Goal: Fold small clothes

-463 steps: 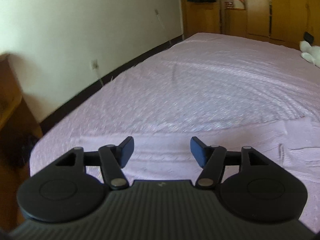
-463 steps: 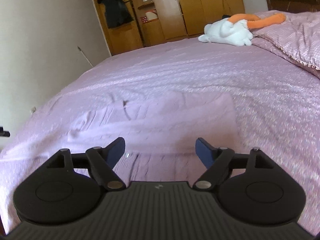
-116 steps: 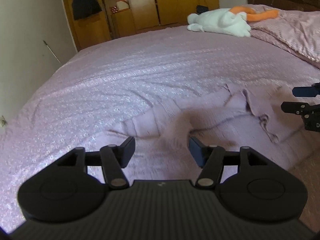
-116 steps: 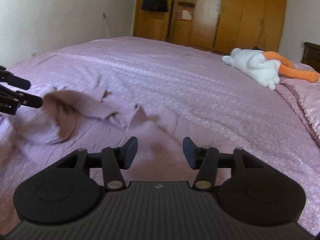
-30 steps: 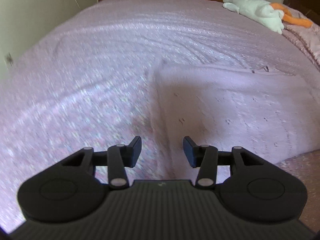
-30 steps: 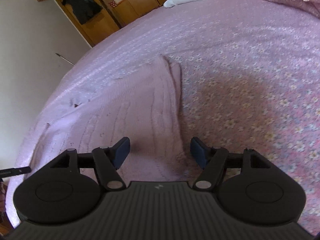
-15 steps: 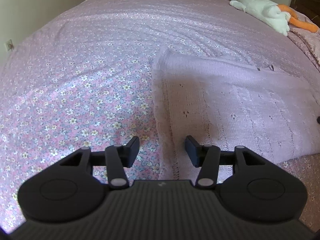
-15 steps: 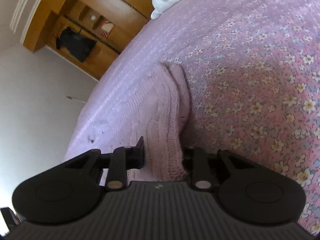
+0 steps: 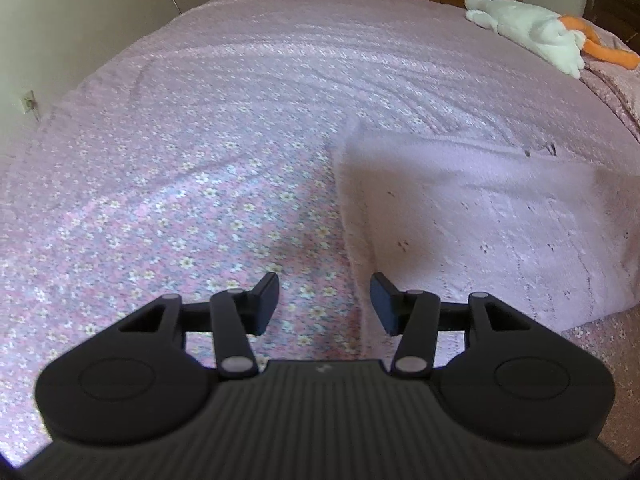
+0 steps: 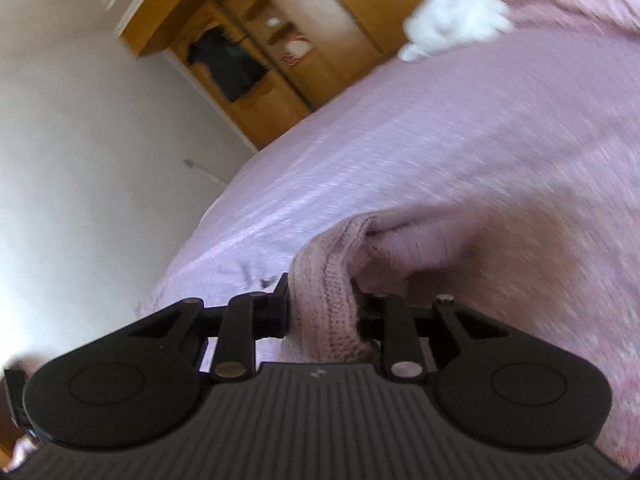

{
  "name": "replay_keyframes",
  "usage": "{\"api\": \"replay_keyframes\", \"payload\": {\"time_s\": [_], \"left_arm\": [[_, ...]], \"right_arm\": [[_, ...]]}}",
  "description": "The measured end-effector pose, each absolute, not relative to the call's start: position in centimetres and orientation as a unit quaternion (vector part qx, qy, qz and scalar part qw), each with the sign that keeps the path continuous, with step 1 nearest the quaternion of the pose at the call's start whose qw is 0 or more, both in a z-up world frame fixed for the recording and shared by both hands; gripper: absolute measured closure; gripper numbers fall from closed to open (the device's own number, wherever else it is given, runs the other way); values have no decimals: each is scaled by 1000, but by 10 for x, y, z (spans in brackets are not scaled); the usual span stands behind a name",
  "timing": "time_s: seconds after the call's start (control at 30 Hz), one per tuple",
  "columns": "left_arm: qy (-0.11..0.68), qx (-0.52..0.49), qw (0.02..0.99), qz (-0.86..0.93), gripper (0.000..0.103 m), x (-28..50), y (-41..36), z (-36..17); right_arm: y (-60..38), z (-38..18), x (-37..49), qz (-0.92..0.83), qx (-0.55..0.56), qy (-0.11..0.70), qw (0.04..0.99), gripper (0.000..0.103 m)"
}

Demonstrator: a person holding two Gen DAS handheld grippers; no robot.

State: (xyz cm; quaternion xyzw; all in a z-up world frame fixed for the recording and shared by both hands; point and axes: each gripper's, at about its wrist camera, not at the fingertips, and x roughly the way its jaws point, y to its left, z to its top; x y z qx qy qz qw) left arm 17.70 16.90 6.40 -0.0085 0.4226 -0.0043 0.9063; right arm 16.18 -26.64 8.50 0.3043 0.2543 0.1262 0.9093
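Note:
A small pale pink knitted sweater lies spread flat on the floral bedspread. In the left wrist view my left gripper is open and empty, low over the bed, straddling the sweater's near left edge. In the right wrist view my right gripper is shut on a thick fold of the sweater's edge and holds it lifted off the bed; the view is tilted and blurred.
A white and orange plush toy lies at the far right of the bed, also in the right wrist view. Wooden wardrobes stand behind the bed. A white wall runs along the left side.
My right gripper has closed on the sweater's edge and lifted it, tilting upward. My left gripper has stayed open and drawn slightly back along the sweater's left edge.

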Motion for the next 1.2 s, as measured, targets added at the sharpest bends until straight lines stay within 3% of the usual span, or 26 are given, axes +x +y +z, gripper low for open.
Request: {"api": "replay_keyframes", "payload": {"time_s": [0.4, 0.73, 0.8, 0.9, 1.07, 1.17, 1.2], "left_arm": [[399, -44, 916, 14, 51, 162, 199, 65], [382, -66, 921, 24, 51, 149, 224, 73], [380, -65, 923, 16, 51, 151, 223, 74], [375, -67, 925, 1, 51, 156, 218, 77], [354, -73, 932, -36, 49, 170, 200, 88], [335, -34, 941, -29, 30, 176, 178, 94], [330, -18, 943, -32, 29, 178, 172, 96]], "right_arm": [[-126, 136, 202, 276, 279, 269, 880, 77], [-5, 80, 210, 307, 154, 366, 865, 75], [-4, 80, 198, 314, 146, 347, 872, 59], [-12, 81, 176, 325, 159, 342, 867, 43], [-55, 86, 158, 316, 215, 339, 860, 40], [-81, 85, 145, 287, 223, 342, 867, 33], [-91, 86, 141, 276, 223, 339, 871, 32]]}}
